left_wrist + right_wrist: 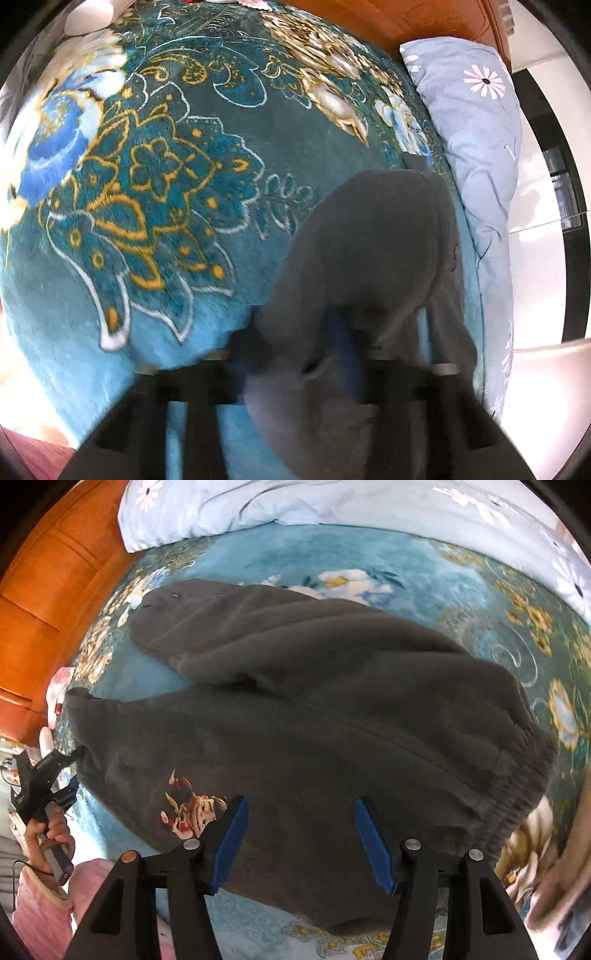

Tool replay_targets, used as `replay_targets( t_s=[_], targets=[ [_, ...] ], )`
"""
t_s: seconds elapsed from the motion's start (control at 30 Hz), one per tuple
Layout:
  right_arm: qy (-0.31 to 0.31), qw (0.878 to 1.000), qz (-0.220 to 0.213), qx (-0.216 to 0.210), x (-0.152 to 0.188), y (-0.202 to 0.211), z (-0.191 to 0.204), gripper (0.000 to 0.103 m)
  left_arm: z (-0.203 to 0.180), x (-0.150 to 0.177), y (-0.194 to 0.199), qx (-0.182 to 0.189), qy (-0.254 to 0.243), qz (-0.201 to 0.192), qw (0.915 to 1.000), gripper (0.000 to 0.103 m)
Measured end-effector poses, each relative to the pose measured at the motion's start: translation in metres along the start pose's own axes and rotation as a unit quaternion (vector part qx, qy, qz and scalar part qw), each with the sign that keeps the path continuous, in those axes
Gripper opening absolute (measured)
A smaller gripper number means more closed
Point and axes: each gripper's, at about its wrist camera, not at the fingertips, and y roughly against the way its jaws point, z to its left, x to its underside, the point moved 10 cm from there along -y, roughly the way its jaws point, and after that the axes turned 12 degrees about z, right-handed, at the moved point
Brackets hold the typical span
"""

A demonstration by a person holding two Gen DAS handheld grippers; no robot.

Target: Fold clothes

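Grey trousers point(314, 716) on floral blanket point(406, 565), pillow point(332, 502) beyond, left gripper point(75, 755) pinching their cuff, right gripper point(299, 843) above, jaws wide, empty.

We see the trousers point(295, 709) lying across the blanket point(406, 565) on the bed, the duvet point(332, 502) behind them, the headboard point(48, 590) to the left, and our right tool point(301, 843) above their near edge.
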Motion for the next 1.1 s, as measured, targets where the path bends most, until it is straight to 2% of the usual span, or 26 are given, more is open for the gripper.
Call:
replay_targets(
  t_s=[0.07,0.13,0.2,0.3,0.37,0.43,0.5,0.57,0.67,0.73,0.77,0.8,0.87,0.93,1.0,1.03,1.1],
  targets=[
    [-0.011,1.0,0.001,-0.016,0.003,-0.002,-0.003,0.064,-0.033,0.016,0.006,-0.014,-0.059,-0.014,0.9981,0.012],
    [-0.018,0.999,0.001,-0.03,0.005,-0.005,-0.003,0.064,-0.071,0.033,0.012,-0.029,-0.127,-0.03,0.991,0.011],
    [-0.019,0.999,0.001,-0.04,0.007,-0.008,-0.002,0.064,-0.11,0.05,0.018,-0.045,-0.195,-0.046,0.9787,0.01],
    [-0.019,0.998,0.003,-0.057,0.008,-0.013,0.001,0.064,-0.169,0.077,0.027,-0.068,-0.295,-0.069,0.9506,0.01],
    [-0.02,0.998,0.004,-0.064,0.009,-0.015,0.002,0.064,-0.191,0.111,0.001,-0.075,-0.342,-0.037,0.936,0.01],
    [-0.022,0.997,0.007,-0.069,0.012,-0.017,0.0,0.064,-0.191,0.144,-0.041,-0.093,-0.362,0.023,0.9273,0.011],
    [-0.026,0.997,0.009,-0.073,0.016,-0.019,-0.004,0.064,-0.177,0.168,-0.077,-0.128,-0.363,0.073,0.92,0.01],
    [-0.031,0.997,0.01,-0.075,0.02,-0.02,-0.01,0.064,-0.163,0.18,-0.095,-0.15,-0.355,0.096,0.9179,0.01],
    [-0.046,0.996,0.011,-0.074,0.025,-0.023,-0.022,0.064,-0.154,0.185,-0.094,-0.137,-0.337,0.11,0.925,0.011],
    [-0.058,0.995,0.015,-0.074,0.026,-0.027,-0.03,0.064,-0.155,0.183,-0.081,-0.101,-0.314,0.118,0.9366,0.015],
    [-0.064,0.995,0.016,-0.075,0.026,-0.029,-0.034,0.064,-0.157,0.181,-0.073,-0.076,-0.305,0.117,0.942,0.019],
    [-0.069,0.994,0.017,-0.08,0.026,-0.03,-0.035,0.064,-0.16,0.178,-0.062,-0.05,-0.297,0.111,0.9472,0.028],
    [-0.074,0.993,0.018,-0.09,0.024,-0.033,-0.033,0.064,-0.156,0.164,-0.041,-0.02,-0.269,0.084,0.9593,0.043],
    [-0.07,0.993,0.019,-0.092,0.022,-0.036,-0.031,0.064,-0.143,0.145,-0.028,0.008,-0.21,0.064,0.9756,0.049],
    [-0.068,0.993,0.023,-0.094,0.022,-0.04,-0.027,0.064,-0.123,0.13,-0.033,0.05,-0.11,0.082,0.9893,0.05],
    [-0.068,0.993,0.025,-0.097,0.022,-0.043,-0.025,0.064,-0.113,0.122,-0.036,0.071,-0.058,0.092,0.9915,0.05],
    [-0.066,0.992,0.03,-0.099,0.023,-0.046,-0.021,0.064,-0.101,0.113,-0.046,0.117,0.019,0.106,0.9872,0.05]
  ],
)
